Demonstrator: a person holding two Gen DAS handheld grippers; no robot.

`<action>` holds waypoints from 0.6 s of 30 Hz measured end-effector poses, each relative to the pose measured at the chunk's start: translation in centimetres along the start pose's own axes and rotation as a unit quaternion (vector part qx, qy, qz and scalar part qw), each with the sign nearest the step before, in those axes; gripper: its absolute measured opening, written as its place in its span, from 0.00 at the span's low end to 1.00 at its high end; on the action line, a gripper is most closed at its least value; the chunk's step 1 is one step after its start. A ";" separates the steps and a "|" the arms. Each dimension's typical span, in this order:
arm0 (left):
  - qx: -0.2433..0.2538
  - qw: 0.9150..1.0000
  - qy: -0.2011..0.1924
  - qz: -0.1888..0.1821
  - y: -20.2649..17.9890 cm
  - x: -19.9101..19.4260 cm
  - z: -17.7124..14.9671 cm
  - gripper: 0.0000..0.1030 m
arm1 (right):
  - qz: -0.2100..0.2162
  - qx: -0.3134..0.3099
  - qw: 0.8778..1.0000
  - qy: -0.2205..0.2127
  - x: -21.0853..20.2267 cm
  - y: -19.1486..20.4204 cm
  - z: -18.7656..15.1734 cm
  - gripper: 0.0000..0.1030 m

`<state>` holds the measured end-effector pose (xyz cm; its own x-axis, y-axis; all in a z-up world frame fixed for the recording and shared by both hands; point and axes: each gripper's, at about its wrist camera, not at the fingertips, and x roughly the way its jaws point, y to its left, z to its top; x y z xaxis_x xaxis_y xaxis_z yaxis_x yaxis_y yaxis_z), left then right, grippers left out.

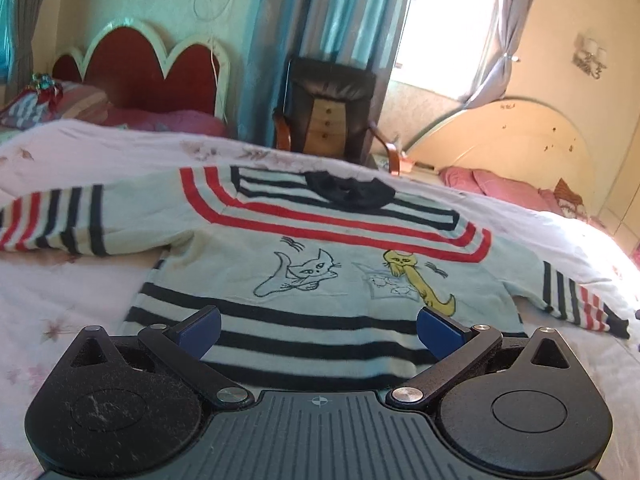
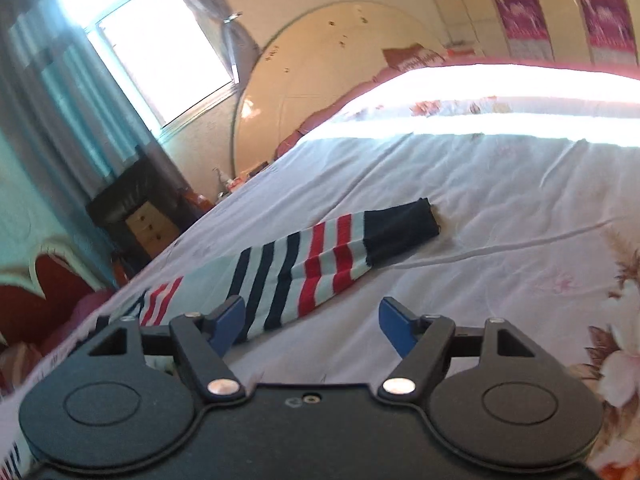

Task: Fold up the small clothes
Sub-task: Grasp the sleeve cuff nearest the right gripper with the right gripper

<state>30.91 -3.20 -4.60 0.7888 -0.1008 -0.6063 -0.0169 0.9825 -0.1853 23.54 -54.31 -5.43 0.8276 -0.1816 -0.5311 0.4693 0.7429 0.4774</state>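
A small pale-blue child's sweater (image 1: 320, 280) with navy and red stripes and two cat pictures lies flat, front up, on the bed, sleeves spread. My left gripper (image 1: 319, 330) is open and empty, just above the sweater's striped hem. In the right wrist view only one striped sleeve (image 2: 320, 264) shows, with its dark cuff (image 2: 404, 220) pointing away. My right gripper (image 2: 312, 328) is open and empty, next to that sleeve, its left fingertip (image 2: 228, 326) at the sleeve's edge.
The white floral bedspread (image 2: 500, 200) covers the bed. A dark armchair (image 1: 328, 108) stands beyond the bed, with a red scalloped headboard (image 1: 140, 68) to its left, a cream arched headboard (image 1: 512, 132) and pink pillows (image 1: 492, 184) to its right. A bright window (image 2: 160, 52) glares.
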 end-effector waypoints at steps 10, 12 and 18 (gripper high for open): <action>-0.008 1.000 0.024 0.018 -0.8 6.5 1.1 1.00 | -0.005 0.143 0.990 0.006 9.6 -7.5 1.8 0.38; -0.016 0.999 0.024 0.018 -0.3 6.9 1.5 1.00 | -0.012 0.138 0.990 0.005 10.1 -7.3 2.0 0.25; -0.012 0.999 0.025 0.039 2.5 7.4 2.7 1.00 | -0.038 0.064 0.997 -0.006 10.9 -4.1 2.4 0.07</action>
<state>38.36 -1.11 -7.48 0.7527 -0.0329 -0.6575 -0.0922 0.9836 -0.1548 31.38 -60.89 -11.49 0.7917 -0.2426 -0.5607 0.5656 0.6380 0.5225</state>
